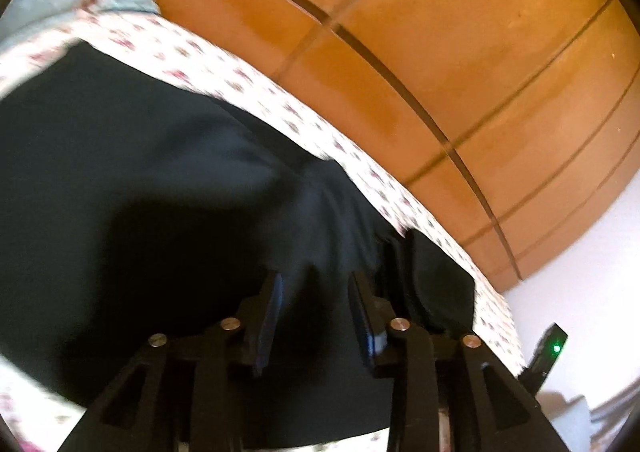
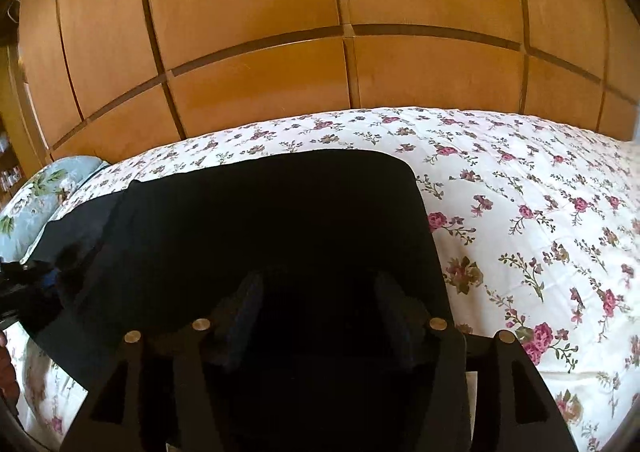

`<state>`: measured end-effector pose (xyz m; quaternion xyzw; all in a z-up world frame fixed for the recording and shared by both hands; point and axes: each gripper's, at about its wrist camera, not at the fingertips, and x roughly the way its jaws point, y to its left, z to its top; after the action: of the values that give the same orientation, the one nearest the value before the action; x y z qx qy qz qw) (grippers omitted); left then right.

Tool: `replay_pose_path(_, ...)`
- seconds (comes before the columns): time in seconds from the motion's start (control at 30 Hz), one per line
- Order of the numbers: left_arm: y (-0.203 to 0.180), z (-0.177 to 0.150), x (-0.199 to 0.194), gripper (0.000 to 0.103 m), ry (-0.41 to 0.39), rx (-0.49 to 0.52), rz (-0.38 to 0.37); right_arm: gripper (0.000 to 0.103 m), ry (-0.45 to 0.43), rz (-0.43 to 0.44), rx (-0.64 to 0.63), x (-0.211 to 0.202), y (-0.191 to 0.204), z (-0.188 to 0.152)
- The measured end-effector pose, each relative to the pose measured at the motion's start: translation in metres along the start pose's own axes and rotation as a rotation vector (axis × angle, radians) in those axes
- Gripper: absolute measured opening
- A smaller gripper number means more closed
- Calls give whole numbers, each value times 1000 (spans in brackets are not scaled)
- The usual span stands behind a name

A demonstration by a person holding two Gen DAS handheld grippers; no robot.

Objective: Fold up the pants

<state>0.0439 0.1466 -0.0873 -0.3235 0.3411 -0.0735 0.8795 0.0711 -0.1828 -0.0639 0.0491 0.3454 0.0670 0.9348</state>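
Black pants lie on a floral bedspread. In the left wrist view my left gripper hovers over a wrinkled, bunched part of the dark fabric with its jaws apart and nothing clearly between them. In the right wrist view the pants show as a flat folded panel with a rounded far corner. My right gripper sits low over this panel with its jaws wide apart. The left gripper shows at the left edge of the right wrist view.
A wooden wardrobe with panelled doors stands behind the bed. A pale blue floral pillow lies at the bed's left end. Bare floral bedspread stretches right of the pants. A small black device with a green light sits at the lower right.
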Motion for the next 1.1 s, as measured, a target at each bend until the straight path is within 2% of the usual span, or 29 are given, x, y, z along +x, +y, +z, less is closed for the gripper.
replay_pose_path(0.13,28,5,-39,38,-119,-57,104,61,-4,2,2,0,-1,0)
replay_pose_path(0.23,53,3,-71,57,-227,-131,170,61,-7,1,1,0,0,-1)
replay_pose_path(0.27,63,1,-83,61,-272,-173,189,61,-8,3,2,-1,-1,-1)
replay_pose_path(0.4,92,-3,-107,61,-349,-306,217,61,-10,4,3,-1,0,-2)
replay_pose_path(0.53,106,-5,-112,62,-332,-337,189,61,-11,5,4,-2,0,-2)
replay_pose_path(0.77,109,-12,-103,72,-334,-347,145,61,-16,9,15,-3,2,-3)
replay_pose_path(0.87,114,-8,-102,76,-339,-365,99,61,-17,8,15,-3,3,-3)
replay_pose_path(1.1,132,-2,-99,76,-369,-451,-26,61,-22,14,22,-4,3,-3)
